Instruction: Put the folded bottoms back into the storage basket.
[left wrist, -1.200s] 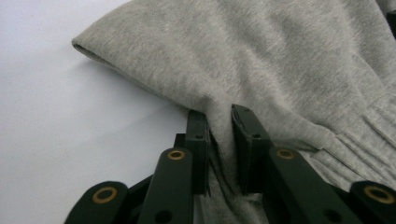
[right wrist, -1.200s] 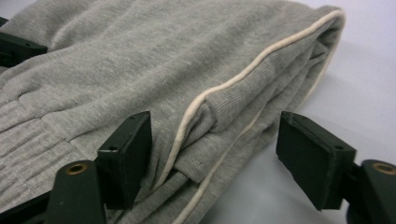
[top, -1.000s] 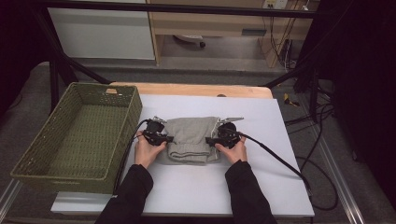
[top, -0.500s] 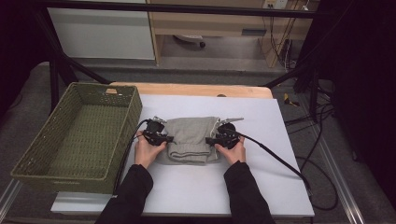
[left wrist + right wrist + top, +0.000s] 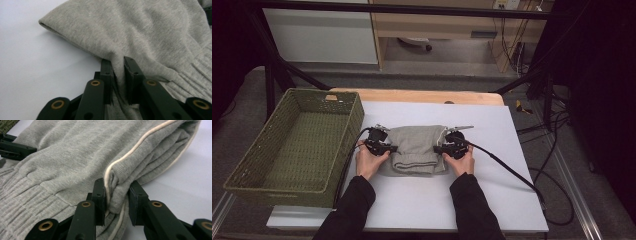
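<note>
White sheeting covers the tabletop, which stands in a dim room among dark frame posts and loose cables, with a pale cabinet behind. Seen from the high view, a folded grey sweat garment lies at the middle of the tabletop, and an empty green woven basket sits just left of it, probably where the bundle is meant to go. The left gripper bites the garment's left edge and the right gripper its right edge, one hand at each side, a hold that would keep the folds together when the bundle is lifted. This view gives the layout and the basket but not how the jaws sit on the cloth.

The left gripper view supplies that: the left gripper has its jaws drawn nearly together, pinching a thin ridge of grey jersey between the pads, with ribbed hem to the right and bare white surface to the left.

The right gripper view shows the right gripper, whose jaws have just been closing, now clamped on a thicker stack of folded layers edged with cream piping. Far off at the upper left, the left gripper's black tip meets the cloth, and a corner of the basket peeks in.
</note>
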Demonstrator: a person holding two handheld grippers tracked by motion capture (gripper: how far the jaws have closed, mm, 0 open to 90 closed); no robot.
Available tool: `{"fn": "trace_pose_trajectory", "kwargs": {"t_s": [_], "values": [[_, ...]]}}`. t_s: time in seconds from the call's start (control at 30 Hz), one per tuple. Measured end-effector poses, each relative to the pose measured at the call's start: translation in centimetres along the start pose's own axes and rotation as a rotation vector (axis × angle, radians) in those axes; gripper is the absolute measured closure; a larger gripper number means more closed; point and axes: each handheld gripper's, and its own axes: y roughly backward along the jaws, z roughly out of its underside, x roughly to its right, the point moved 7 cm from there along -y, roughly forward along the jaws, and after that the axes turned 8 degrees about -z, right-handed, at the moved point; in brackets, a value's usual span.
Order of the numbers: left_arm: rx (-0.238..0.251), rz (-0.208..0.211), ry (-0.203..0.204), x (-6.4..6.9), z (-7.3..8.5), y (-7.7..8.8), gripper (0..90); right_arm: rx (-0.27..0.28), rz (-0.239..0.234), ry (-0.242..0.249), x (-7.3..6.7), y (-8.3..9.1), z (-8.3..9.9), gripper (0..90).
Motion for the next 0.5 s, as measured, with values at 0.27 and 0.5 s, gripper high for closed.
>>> {"fn": "trace_pose_trajectory", "kwargs": {"t_s": [0.27,0.5], "values": [[-0.001,0.01,0.015,0.0,-0.5,0.6,80.5,0.02,-0.002,0.009,-0.1,0.3,-0.2,72.4],[0.022,-0.007,-0.008,0.5,-1.4,1.6,80.7,0.032,-0.003,0.022,-0.3,0.6,-0.4,72.8]]}}
